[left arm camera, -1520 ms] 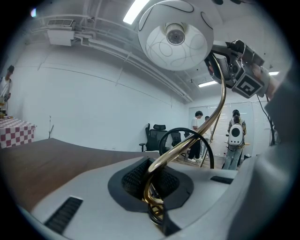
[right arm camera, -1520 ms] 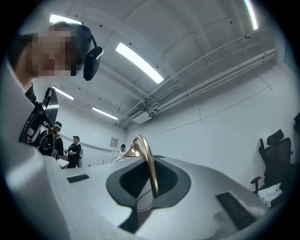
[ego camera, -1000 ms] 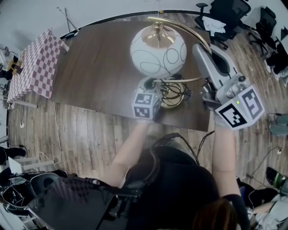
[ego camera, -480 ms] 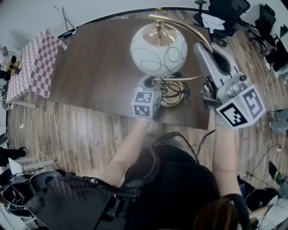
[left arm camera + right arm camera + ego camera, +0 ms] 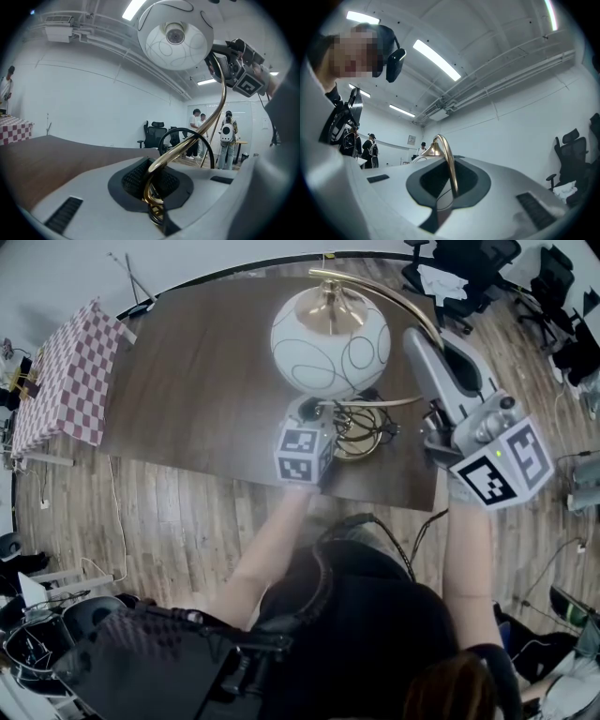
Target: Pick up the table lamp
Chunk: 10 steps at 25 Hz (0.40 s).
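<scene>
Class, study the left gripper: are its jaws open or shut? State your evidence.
Shut. In its own view the left gripper has both dark pads pressed on the brass stem of the table lamp, no gap.

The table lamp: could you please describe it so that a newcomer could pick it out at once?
Find the long dark wooden table and look towards its right end, nearest the person. The table lamp is there. It is set apart by a white globe shade with thin looping lines, hung from an arching brass arm.
</scene>
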Tool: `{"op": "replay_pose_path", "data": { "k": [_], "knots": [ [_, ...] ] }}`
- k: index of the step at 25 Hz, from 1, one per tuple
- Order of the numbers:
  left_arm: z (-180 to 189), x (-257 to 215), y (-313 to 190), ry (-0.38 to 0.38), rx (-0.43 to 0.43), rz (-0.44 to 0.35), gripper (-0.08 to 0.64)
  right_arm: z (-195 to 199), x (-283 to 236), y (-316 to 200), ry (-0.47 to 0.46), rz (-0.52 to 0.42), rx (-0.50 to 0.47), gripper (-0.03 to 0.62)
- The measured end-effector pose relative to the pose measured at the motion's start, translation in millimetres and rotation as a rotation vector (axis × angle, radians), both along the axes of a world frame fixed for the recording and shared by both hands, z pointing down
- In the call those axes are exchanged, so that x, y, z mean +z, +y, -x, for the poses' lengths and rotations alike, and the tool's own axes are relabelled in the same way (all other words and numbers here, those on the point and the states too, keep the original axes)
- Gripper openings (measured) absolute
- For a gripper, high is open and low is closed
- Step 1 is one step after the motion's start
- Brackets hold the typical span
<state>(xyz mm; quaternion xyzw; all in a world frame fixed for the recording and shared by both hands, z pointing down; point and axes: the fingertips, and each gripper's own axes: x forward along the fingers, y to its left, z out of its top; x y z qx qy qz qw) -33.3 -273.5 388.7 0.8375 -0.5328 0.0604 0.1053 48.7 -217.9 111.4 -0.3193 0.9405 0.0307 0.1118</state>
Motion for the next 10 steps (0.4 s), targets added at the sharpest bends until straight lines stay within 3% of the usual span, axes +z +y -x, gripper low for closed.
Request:
{"op": "replay_pose_path", "data": {
  "k": [10],
  "knots": [
    [-1.3,6.3,-5.9,0.003,0.0,0.009,0.004,-0.1,5.4,-3.7,0.004,0.004,-0.001,0.003]
  ]
}}
